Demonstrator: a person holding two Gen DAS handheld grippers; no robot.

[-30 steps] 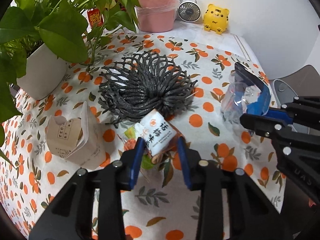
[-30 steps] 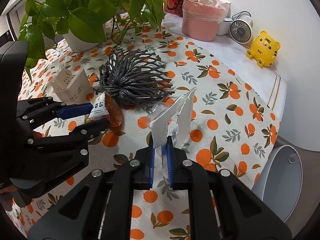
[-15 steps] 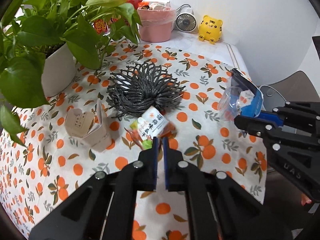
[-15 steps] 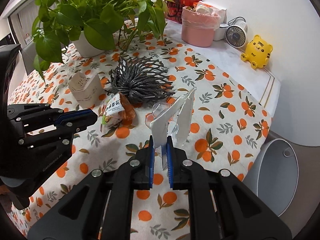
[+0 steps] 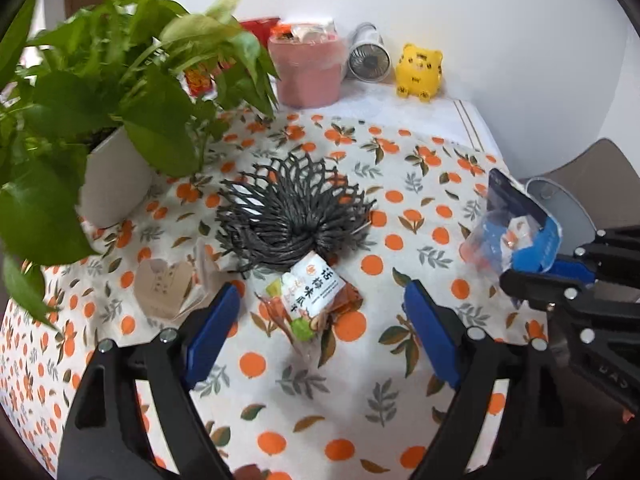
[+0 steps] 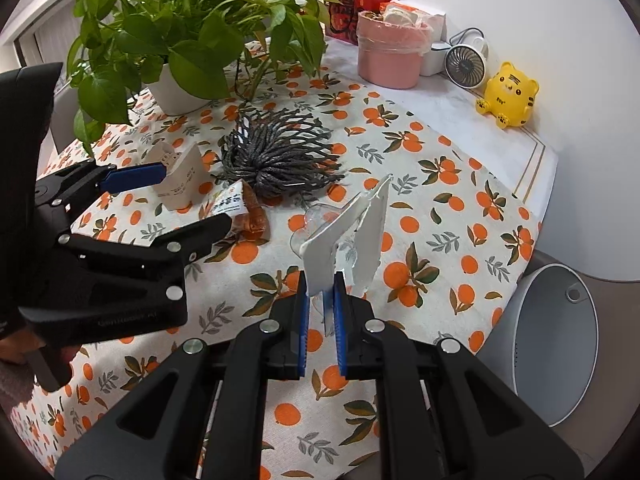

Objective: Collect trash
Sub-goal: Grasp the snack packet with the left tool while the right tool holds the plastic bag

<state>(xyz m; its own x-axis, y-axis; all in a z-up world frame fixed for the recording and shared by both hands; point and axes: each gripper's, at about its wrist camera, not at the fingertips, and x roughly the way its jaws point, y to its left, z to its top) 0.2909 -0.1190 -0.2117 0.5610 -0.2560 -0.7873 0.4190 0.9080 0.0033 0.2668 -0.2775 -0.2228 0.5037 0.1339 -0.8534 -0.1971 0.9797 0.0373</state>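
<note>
the left gripper has sprung wide apart around the crinkly white-and-orange snack wrapper at twelve o'clock, so that piece isn't grabbed yet; the right gripper stays clamped on the torn white-backed plastic blister pack.

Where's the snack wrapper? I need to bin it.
In the left wrist view, the snack wrapper lies on the tablecloth, between the open jaws, just before the black net.

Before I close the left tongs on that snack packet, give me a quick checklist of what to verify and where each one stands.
1. Left tongs open: ok, spread wide.
2. Packet between the jaws: ok, roughly centred.
3. Jaws down at packet level: cannot tell.
4. Paper box clear of the left jaw: not ok, very close beside it.
5. Right tongs gripping the blister pack: ok, pinched.
6. Bin open: ok, beside the table.
</note>
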